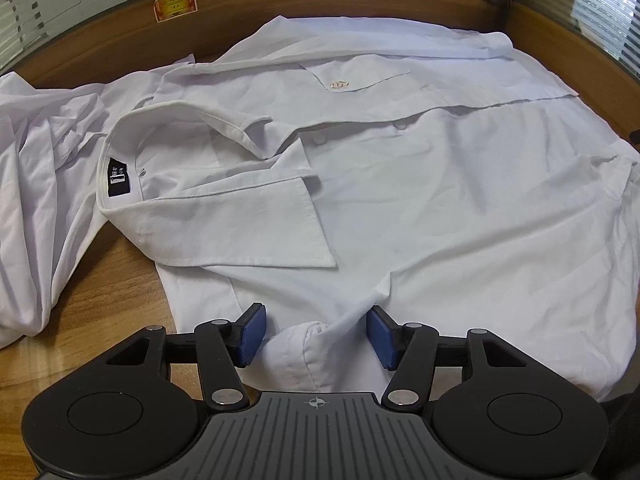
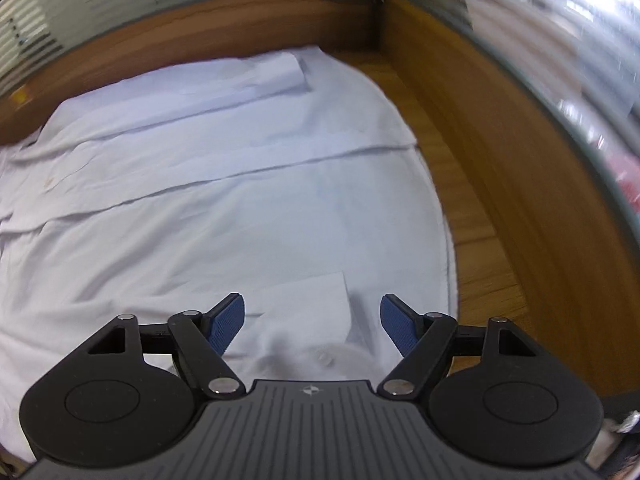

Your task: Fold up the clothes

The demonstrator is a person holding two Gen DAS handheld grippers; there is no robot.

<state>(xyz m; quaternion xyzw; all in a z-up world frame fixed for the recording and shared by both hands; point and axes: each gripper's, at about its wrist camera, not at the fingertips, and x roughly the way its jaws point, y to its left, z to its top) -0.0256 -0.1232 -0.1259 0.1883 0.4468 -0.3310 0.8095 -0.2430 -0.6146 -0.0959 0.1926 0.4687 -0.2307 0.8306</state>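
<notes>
A white button-up shirt [image 1: 440, 184] lies spread face up on the wooden table, collar [image 1: 168, 128] with a black label to the left, chest pocket at the far side. My left gripper [image 1: 316, 330] is open, its blue pads either side of a bunched fold of the near shoulder or sleeve edge. In the right wrist view the same shirt [image 2: 224, 208] fills the left and middle. My right gripper [image 2: 312, 322] is open just above a sleeve cuff [image 2: 316, 300] with a button near the shirt's near edge.
A second white garment [image 1: 36, 184] lies crumpled at the left. Wooden partition walls [image 1: 320, 0] rise along the far and right sides. Bare wooden table [image 2: 480, 248] shows right of the shirt. A small orange sticker [image 1: 176, 4] sits on the far wall.
</notes>
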